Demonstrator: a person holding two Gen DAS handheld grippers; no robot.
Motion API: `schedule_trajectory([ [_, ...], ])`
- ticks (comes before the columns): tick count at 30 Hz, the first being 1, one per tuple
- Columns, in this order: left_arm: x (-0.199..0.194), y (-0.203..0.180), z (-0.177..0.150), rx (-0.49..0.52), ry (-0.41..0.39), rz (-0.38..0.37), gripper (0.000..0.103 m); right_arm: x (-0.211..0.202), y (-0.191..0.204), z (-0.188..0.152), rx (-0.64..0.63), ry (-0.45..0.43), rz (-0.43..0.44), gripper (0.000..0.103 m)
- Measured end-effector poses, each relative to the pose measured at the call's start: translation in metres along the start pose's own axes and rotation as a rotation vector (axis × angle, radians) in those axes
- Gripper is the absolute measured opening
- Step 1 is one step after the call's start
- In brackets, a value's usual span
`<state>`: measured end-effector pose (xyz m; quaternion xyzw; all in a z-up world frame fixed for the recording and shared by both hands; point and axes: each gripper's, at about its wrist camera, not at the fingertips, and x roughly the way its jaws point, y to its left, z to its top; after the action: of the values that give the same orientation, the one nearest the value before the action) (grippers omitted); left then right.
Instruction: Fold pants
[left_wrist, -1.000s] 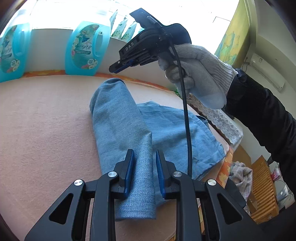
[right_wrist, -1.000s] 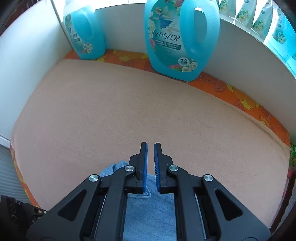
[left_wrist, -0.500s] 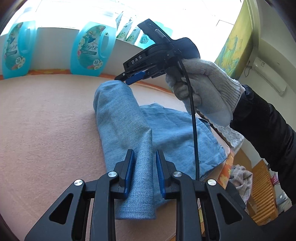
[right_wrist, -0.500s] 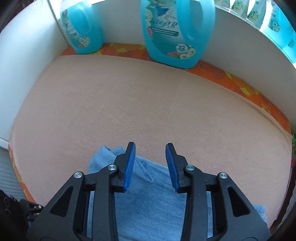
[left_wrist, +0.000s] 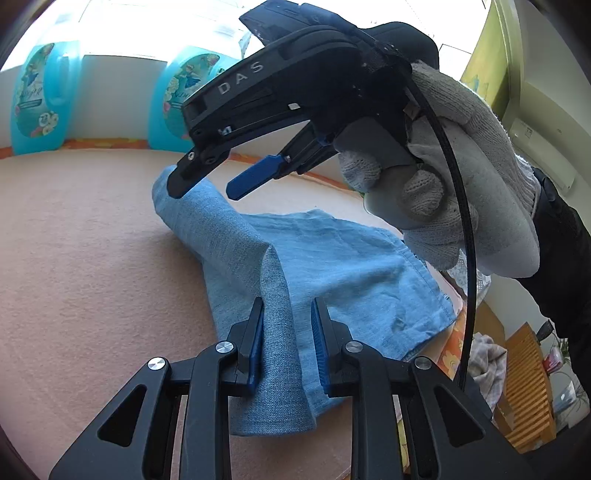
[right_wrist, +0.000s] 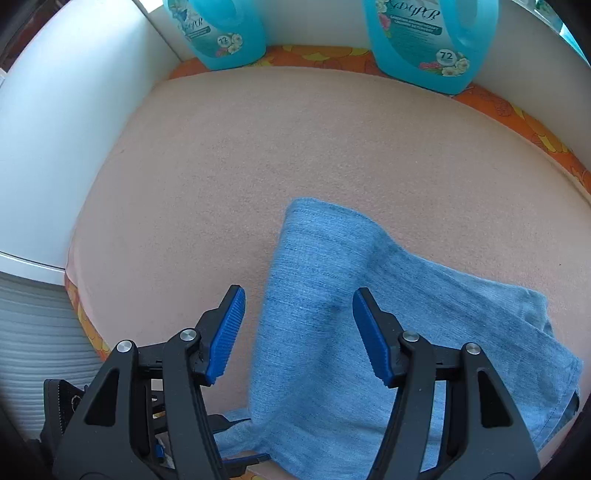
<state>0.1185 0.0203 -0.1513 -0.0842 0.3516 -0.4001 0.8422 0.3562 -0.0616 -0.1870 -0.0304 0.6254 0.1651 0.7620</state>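
My left claw (left_wrist: 286, 343) pinches a raised fold of the soft blue woven pants (right_wrist: 332, 332), which lie near the tabletop's (right_wrist: 258, 155) front edge. My right claw (right_wrist: 297, 332), marked "DAS", has just been opening and hovers empty above them. Turquoise jugs (right_wrist: 428, 37) reading "72" stand along the far edge.

Black tongs (left_wrist: 207, 190), blue ribbed pads (right_wrist: 225, 332), white knit glove (left_wrist: 461, 192), black sleeve (left_wrist: 565, 251).
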Motion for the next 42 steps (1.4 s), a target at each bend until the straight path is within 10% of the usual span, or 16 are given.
schedule_trajectory([
  [5, -0.001, -0.003, -0.001, 0.014, -0.005, 0.01, 0.02, 0.024, 0.015, 0.011, -0.056, 0.075, -0.171, 0.063],
  [12, -0.01, -0.005, -0.007, 0.01, -0.013, 0.044, 0.028, 0.014, -0.006, 0.009, 0.032, 0.043, -0.128, 0.015],
  [16, -0.012, 0.004, -0.012, -0.03, 0.004, 0.059, 0.046, -0.002, -0.017, 0.002, 0.092, -0.027, -0.069, 0.012],
  [20, -0.016, 0.002, -0.014, -0.033, -0.002, 0.02, 0.025, -0.016, -0.029, -0.006, 0.149, -0.081, -0.02, 0.012],
  [42, 0.026, -0.111, 0.033, 0.124, 0.004, -0.263, 0.025, -0.142, -0.143, -0.1, 0.295, -0.368, 0.001, 0.009],
])
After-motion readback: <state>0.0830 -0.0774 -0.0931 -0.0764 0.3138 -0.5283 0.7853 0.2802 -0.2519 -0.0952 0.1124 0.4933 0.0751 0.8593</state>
